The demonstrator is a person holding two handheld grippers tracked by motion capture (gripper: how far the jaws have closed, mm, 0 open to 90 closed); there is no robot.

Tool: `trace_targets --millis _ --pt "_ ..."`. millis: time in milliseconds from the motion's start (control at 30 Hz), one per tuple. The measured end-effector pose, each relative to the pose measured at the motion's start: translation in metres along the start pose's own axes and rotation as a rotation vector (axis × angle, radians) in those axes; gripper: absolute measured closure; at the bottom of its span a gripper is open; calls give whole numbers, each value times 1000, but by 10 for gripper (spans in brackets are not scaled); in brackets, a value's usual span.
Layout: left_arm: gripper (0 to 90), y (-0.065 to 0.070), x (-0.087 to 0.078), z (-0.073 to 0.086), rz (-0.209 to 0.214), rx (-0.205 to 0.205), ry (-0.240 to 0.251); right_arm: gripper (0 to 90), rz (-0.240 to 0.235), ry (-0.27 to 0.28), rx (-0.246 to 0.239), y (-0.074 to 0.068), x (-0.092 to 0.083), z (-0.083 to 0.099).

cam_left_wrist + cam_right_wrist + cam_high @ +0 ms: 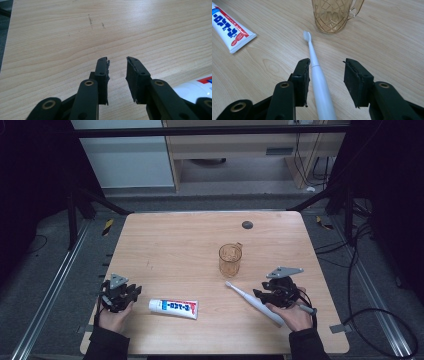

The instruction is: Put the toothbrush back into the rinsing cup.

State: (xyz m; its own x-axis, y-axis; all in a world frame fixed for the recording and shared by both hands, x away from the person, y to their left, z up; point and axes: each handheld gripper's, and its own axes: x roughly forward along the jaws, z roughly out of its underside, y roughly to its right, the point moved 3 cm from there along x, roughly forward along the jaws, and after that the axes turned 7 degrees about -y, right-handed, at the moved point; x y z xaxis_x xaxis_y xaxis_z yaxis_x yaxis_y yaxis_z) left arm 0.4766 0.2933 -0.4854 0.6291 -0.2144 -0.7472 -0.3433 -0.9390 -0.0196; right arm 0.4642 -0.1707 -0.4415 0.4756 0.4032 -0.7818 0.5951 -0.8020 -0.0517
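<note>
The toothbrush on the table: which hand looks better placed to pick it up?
The right one, probably. Its claw stands open straddling the toothbrush, whose handle lies on the table between the jaws. The left claw points at bare wood beside the toothpaste tube.

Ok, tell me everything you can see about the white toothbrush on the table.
The toothbrush is all white, looks like smooth plastic, with a thick rounded handle narrowing to a slim neck and a small bristled head. It lies flat on the wooden table, head pointing toward the amber cup and stopping short of it. The right gripper is open around its handle; the handle runs close beside one jaw, and whether they touch I cannot tell.
</note>
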Motion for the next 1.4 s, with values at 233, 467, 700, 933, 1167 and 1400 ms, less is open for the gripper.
trace_targets --millis 233,467,700,933,1167,1400 --pt "679 -1 0 0 -2 4 3 549 -6 -84 -41 -1 13 -14" --pt "660 -2 0 0 -7 9 4 562 3 -162 -90 -5 27 -15" --pt "656 -1 1 0 -10 14 3 579 0 -217 -108 -7 37 -14" --pt "654 -1 1 0 -13 18 -1 581 -11 -270 -125 -7 46 -13" --pt "652 -1 2 -1 -19 22 -4 579 -15 -320 -151 -8 55 -11" --pt "652 -1 3 0 -20 25 -9 581 -23 -349 -148 -7 59 -9"
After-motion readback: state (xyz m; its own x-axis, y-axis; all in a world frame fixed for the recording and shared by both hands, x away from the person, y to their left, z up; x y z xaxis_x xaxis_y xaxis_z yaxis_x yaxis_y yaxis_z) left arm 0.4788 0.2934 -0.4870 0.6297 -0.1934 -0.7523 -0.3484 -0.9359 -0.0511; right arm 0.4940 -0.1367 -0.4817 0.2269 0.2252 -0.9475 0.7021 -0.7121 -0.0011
